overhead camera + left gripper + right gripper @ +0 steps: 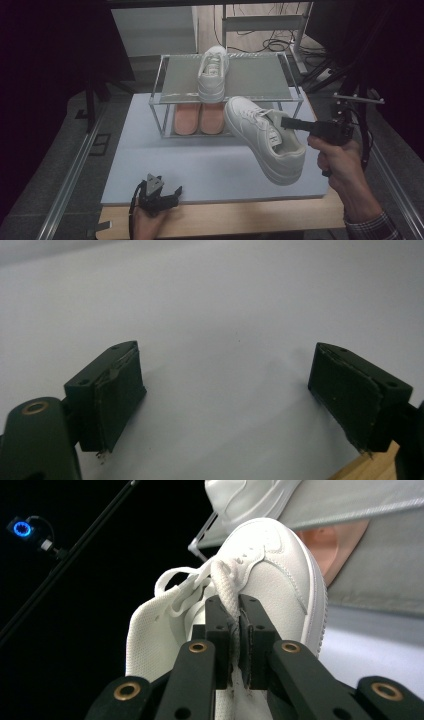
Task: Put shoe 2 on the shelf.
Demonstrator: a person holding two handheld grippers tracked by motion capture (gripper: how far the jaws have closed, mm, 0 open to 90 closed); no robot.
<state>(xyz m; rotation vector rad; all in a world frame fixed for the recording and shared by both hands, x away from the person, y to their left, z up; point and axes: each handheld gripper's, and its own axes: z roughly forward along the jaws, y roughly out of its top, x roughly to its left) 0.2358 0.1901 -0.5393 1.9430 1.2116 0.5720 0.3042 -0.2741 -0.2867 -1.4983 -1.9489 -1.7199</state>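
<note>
Right gripper (236,630) jaws pinch the white sneaker (265,137) collar; left gripper (235,405) spread idle; keep the grip firm, seat it level beside its mate (212,72) on the rack (295,95).

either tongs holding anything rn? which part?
Right tongs are shut on the white sneaker, pinching its side wall by the laces; it hangs above the mat. Left tongs are open, holding nothing.

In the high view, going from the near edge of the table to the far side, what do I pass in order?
Left gripper at the near table edge → white lace-up sneaker held by the right gripper → pair of pink shoes on the rack's lower level → second white sneaker on the metal rack's top shelf.
</note>
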